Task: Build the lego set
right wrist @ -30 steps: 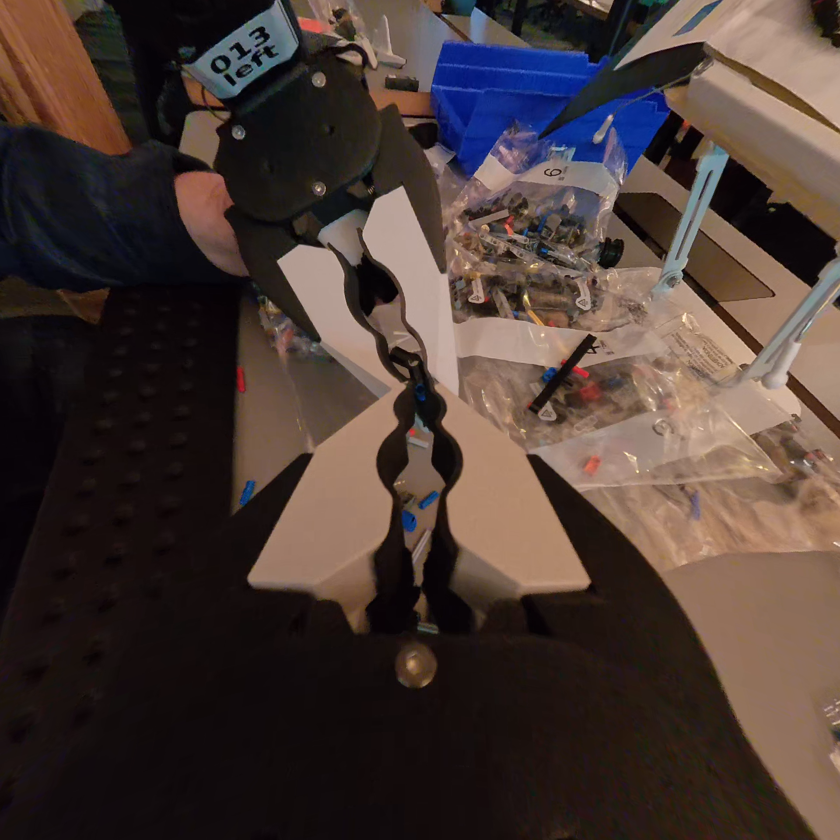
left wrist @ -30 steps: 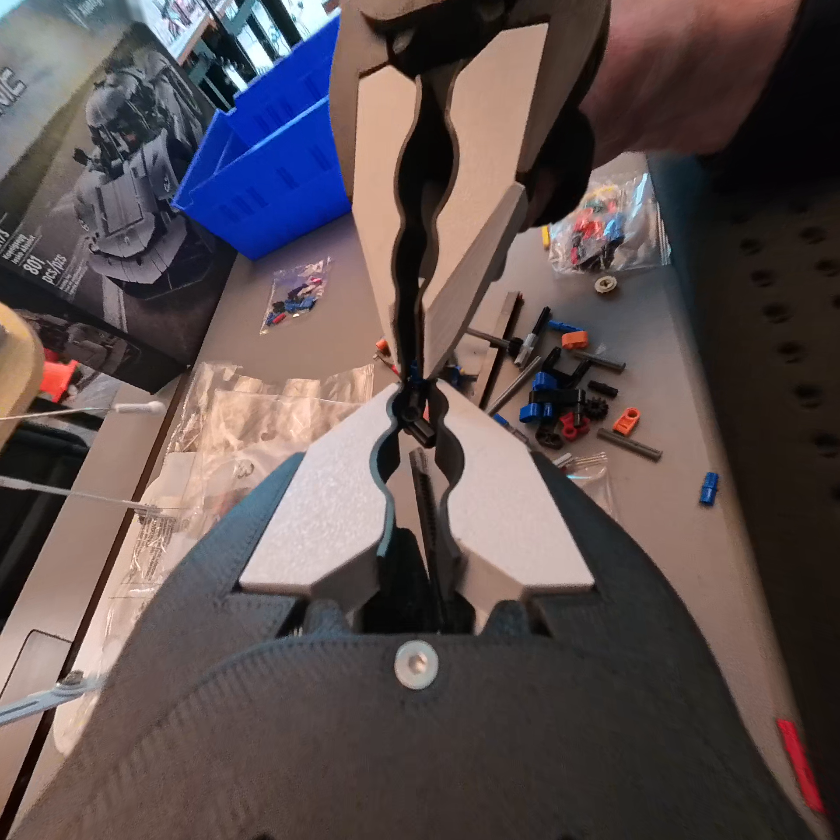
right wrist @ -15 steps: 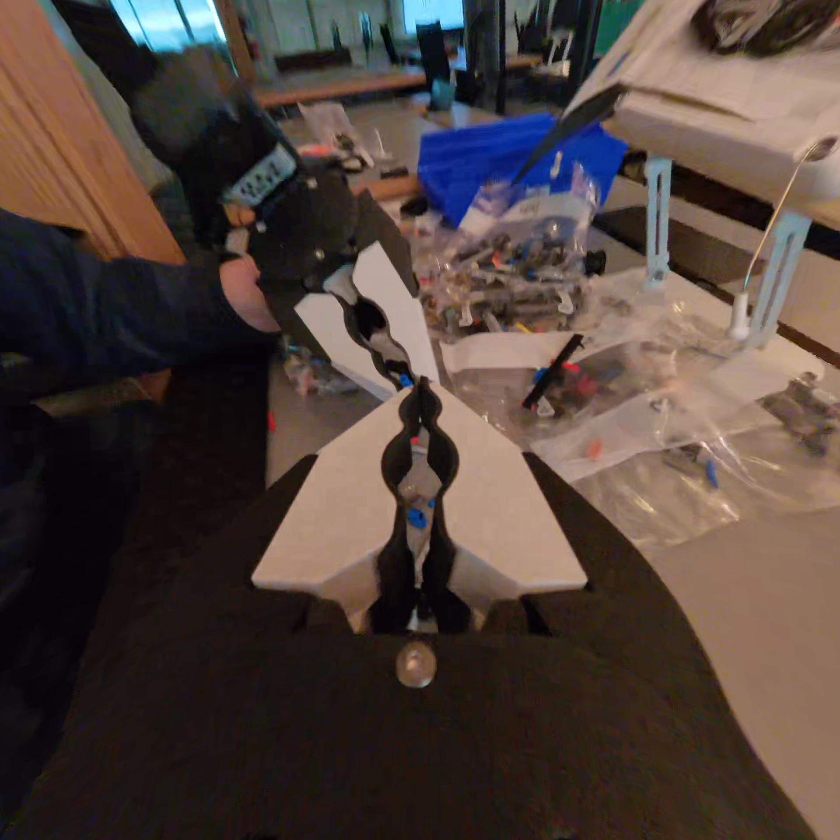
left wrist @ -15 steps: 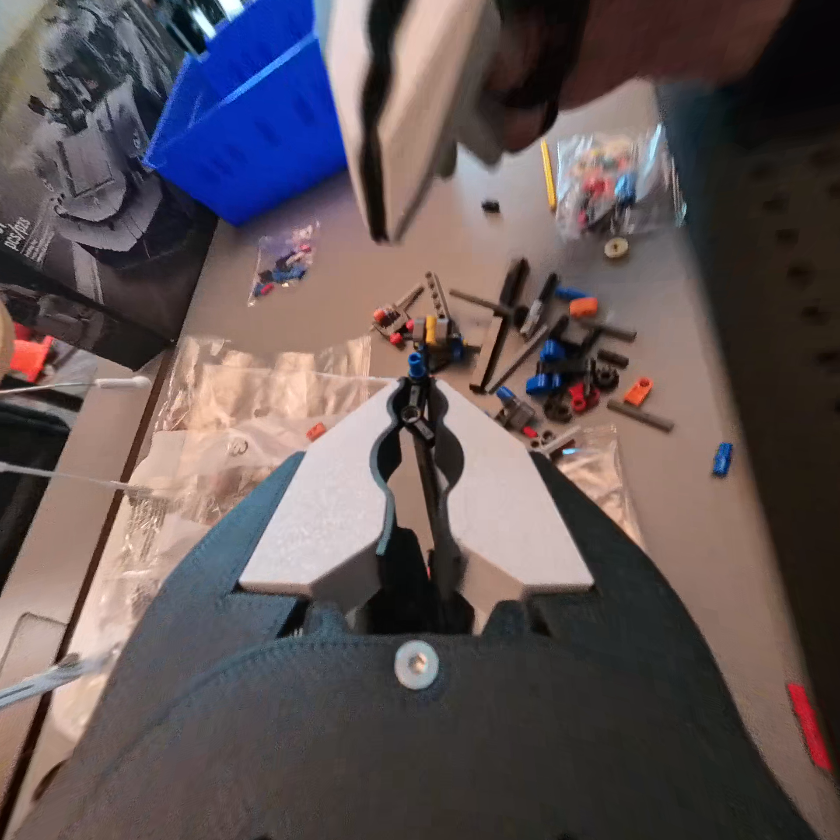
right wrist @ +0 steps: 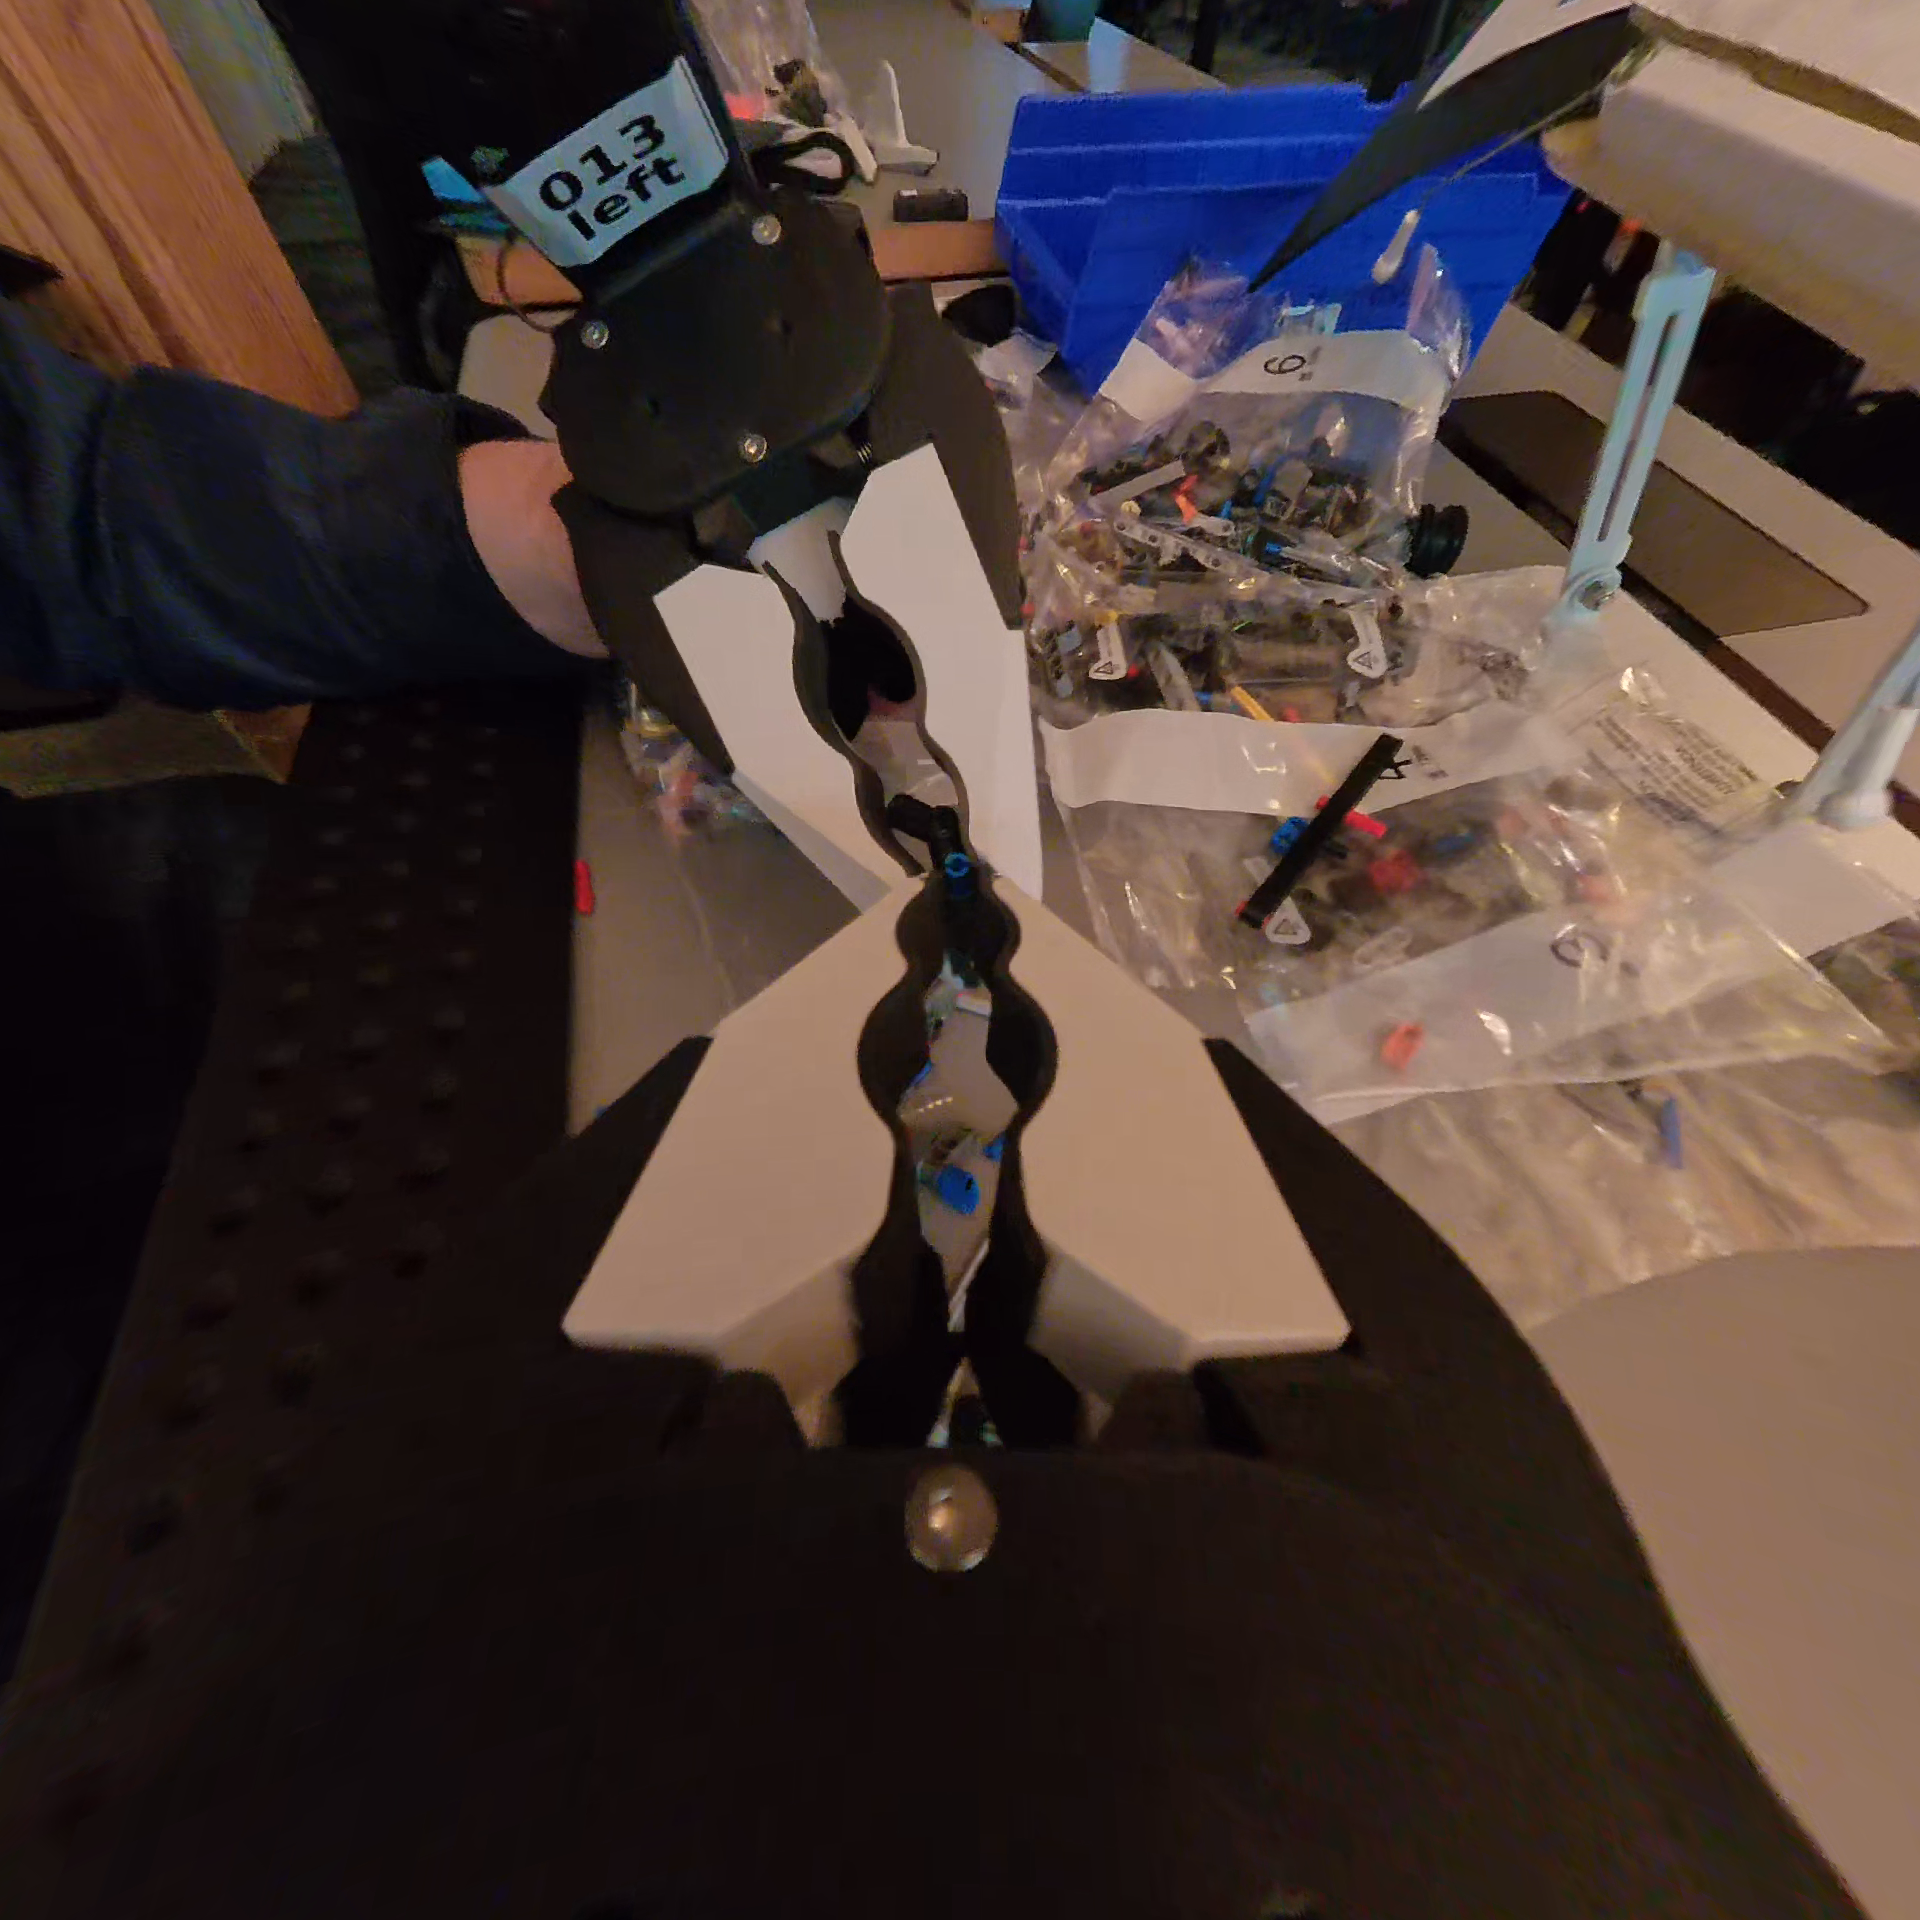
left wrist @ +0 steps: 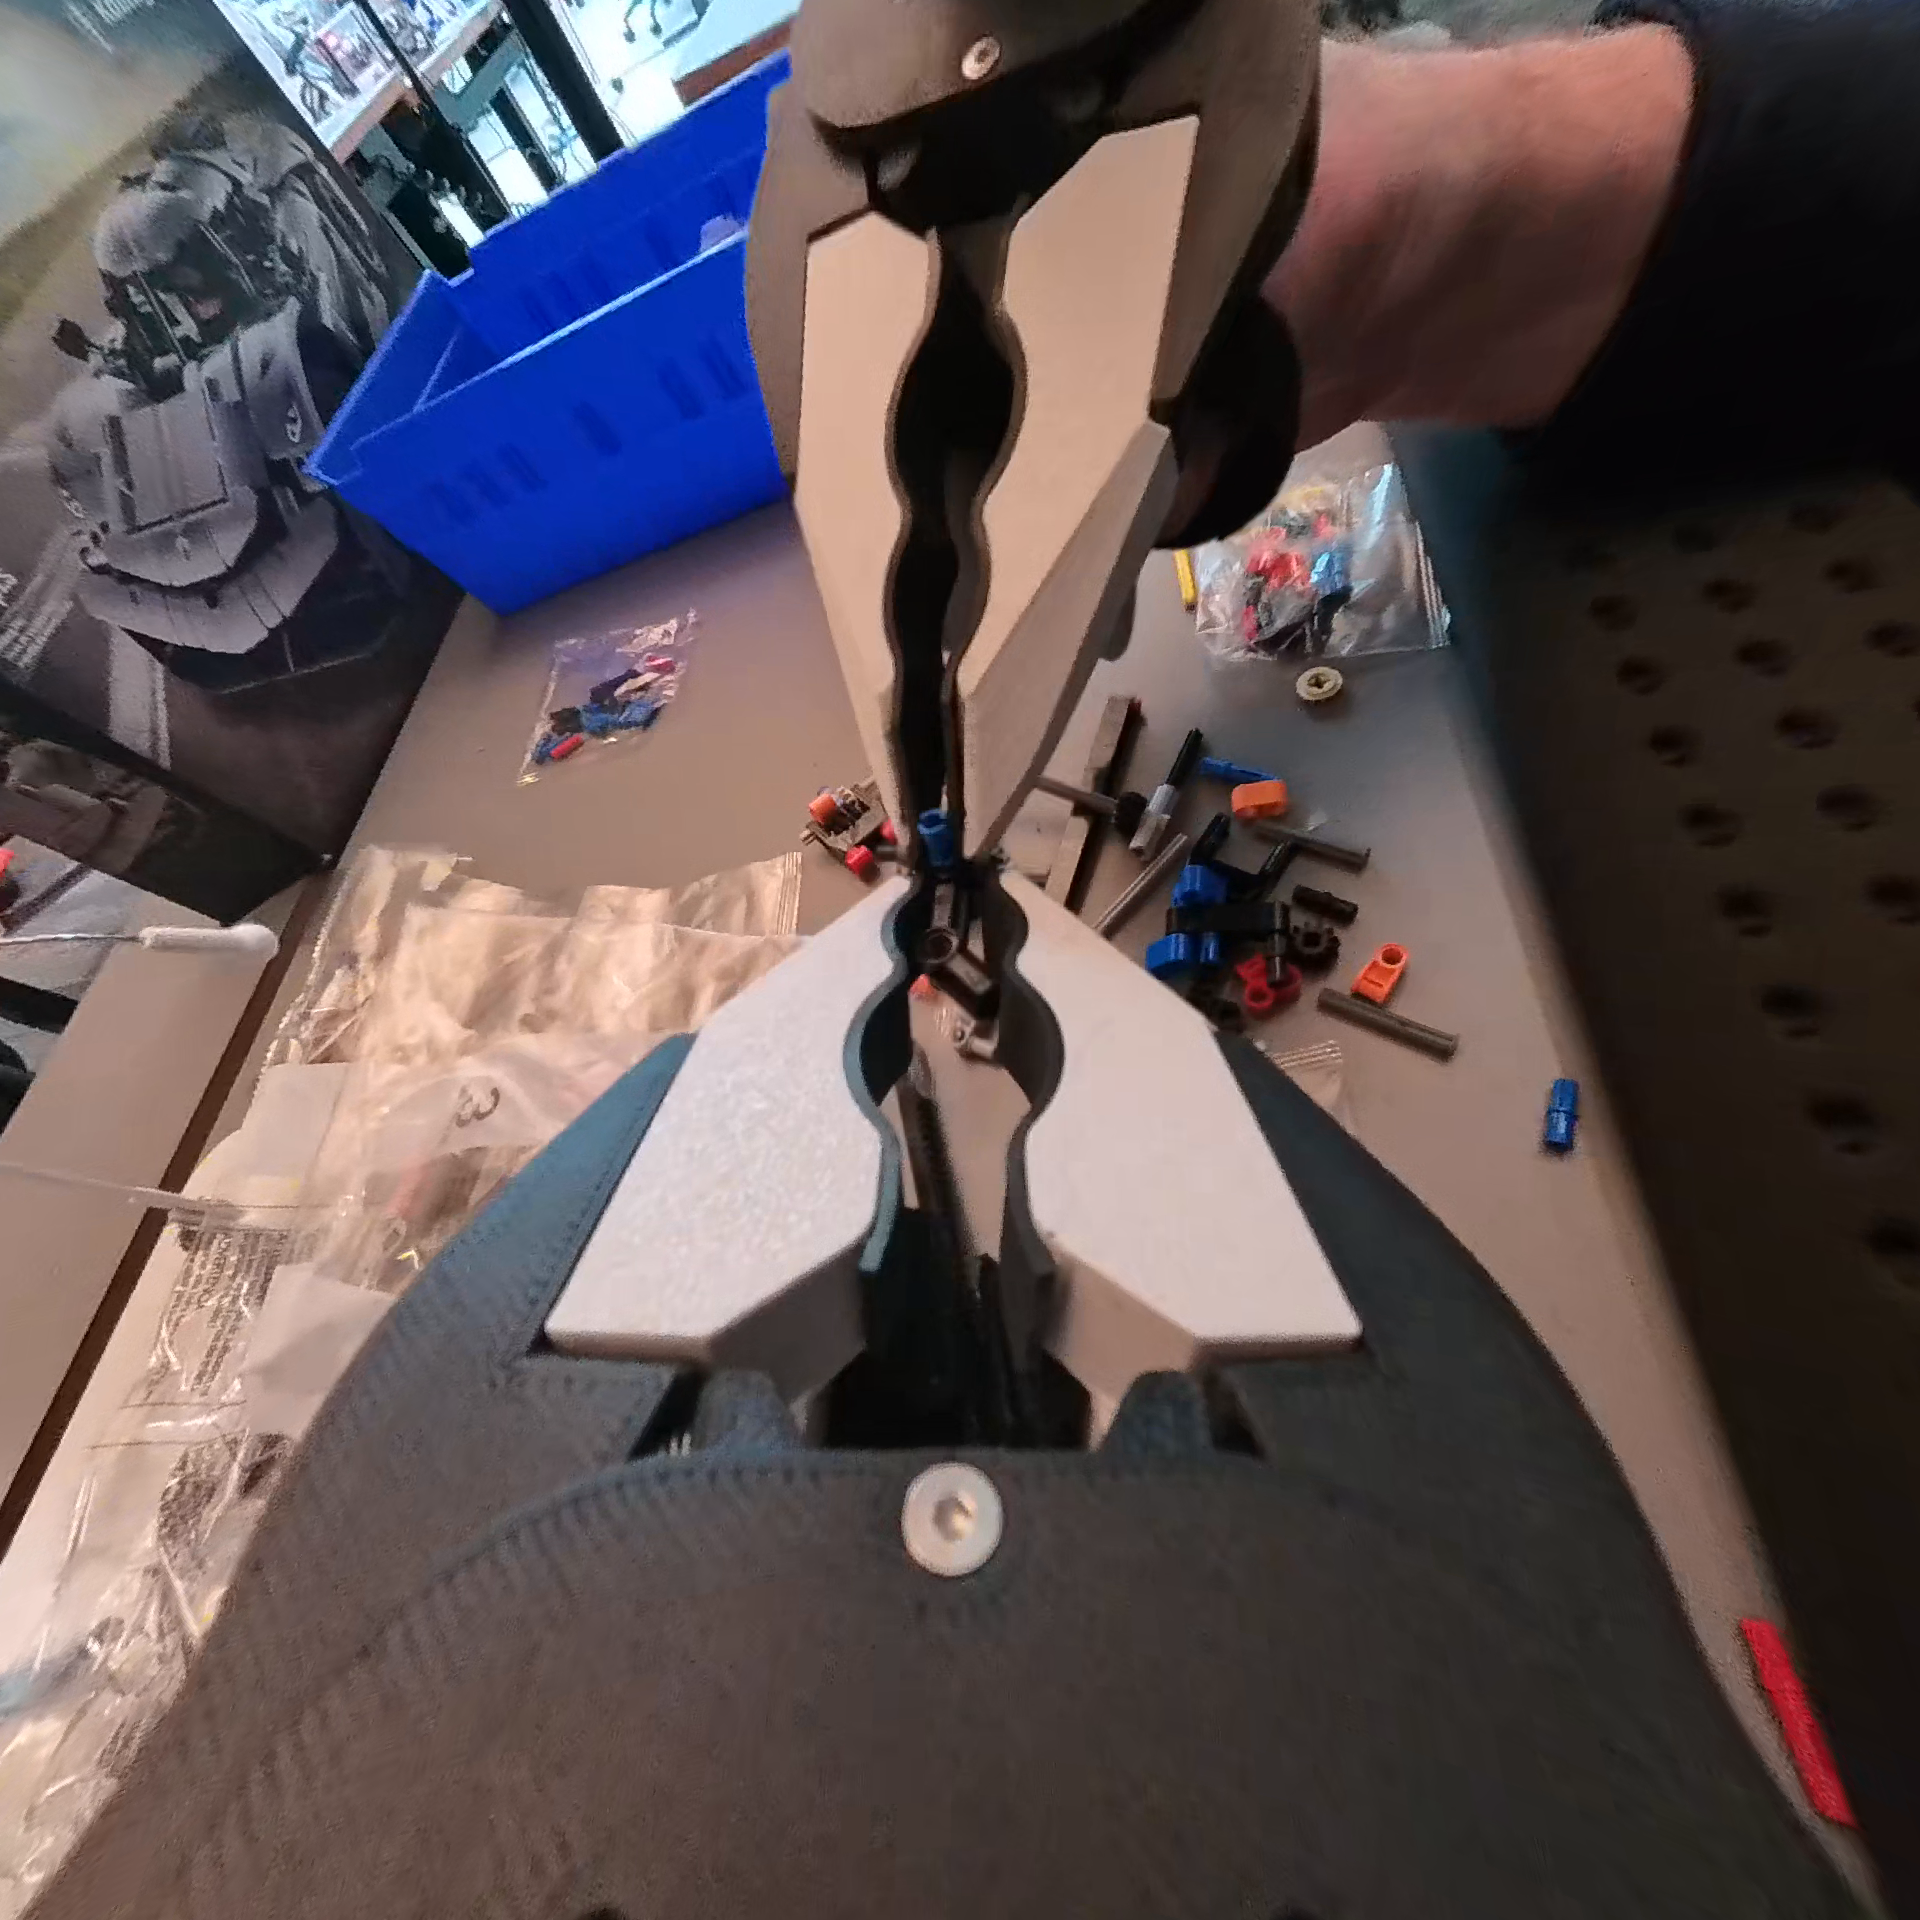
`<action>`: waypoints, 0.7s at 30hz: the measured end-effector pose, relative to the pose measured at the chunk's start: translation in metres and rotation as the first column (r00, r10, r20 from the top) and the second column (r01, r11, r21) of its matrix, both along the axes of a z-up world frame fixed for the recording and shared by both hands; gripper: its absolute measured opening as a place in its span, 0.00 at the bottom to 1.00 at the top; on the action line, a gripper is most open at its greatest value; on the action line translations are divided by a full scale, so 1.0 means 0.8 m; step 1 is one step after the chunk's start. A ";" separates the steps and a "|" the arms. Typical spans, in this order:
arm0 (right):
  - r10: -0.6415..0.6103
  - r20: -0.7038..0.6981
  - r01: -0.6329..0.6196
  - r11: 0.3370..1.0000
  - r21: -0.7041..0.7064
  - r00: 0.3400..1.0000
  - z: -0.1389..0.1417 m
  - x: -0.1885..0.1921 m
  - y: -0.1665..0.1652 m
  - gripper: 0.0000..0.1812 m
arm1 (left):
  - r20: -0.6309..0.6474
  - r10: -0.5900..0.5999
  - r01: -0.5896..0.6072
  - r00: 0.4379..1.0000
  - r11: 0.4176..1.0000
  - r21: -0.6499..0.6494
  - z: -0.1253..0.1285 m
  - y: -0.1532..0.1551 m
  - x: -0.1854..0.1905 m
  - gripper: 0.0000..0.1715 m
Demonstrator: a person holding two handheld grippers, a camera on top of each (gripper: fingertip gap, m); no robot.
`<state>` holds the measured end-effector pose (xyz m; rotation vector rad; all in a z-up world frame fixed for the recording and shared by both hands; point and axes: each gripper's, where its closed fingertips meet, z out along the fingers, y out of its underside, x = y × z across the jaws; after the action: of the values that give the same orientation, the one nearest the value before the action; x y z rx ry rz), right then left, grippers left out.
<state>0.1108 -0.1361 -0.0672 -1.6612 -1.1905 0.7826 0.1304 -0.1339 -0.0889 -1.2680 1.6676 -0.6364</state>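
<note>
My left gripper (left wrist: 951, 896) is shut on a small black lego connector (left wrist: 948, 948) that carries a blue pin (left wrist: 937, 837) at its far end. My right gripper (left wrist: 940, 847) comes down from above, tip to tip with the left one, and is shut on that blue pin. In the right wrist view my right gripper (right wrist: 956, 896) pinches the blue pin (right wrist: 958, 875), and the left gripper (right wrist: 925, 844) holds the black connector (right wrist: 928, 818) just beyond it. Both are held in the air above the grey table (left wrist: 727, 727).
Loose lego parts (left wrist: 1247, 914) lie right of the grippers, with a stray blue pin (left wrist: 1561, 1112). A blue bin (left wrist: 582, 416), the set's box (left wrist: 187, 416), part bags (left wrist: 1320, 582) (right wrist: 1247, 540) and empty plastic bags (left wrist: 499, 987) surround them. A black perforated mat (left wrist: 1714, 831) borders the right. Both grippers' tips are close together, under 4 cm apart.
Half a second ago my right gripper had pulled up and away, leaving the blue pin on the black connector. It has come back down and meets the left gripper at the pin.
</note>
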 end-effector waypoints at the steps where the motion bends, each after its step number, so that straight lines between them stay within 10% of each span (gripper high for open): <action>1: -0.006 0.002 0.006 1.000 0.025 1.000 0.004 0.002 0.000 0.00 | 0.021 0.000 0.000 1.000 1.000 -0.007 0.006 0.000 -0.001 0.05; 14: -0.046 -0.015 0.046 0.999 0.021 0.999 0.008 0.016 0.006 0.01 | 0.098 0.010 -0.006 0.995 0.999 -0.046 0.026 0.003 -0.008 0.14; 21: -0.052 -0.039 0.054 0.997 0.049 0.998 0.014 0.013 0.007 0.00 | 0.117 0.020 -0.018 0.993 1.000 -0.019 0.033 0.001 -0.007 0.03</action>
<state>0.1216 -0.1307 -0.0564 -1.6234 -1.1266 0.7419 0.1251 -0.1327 -0.0622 -1.2338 1.5552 -0.7026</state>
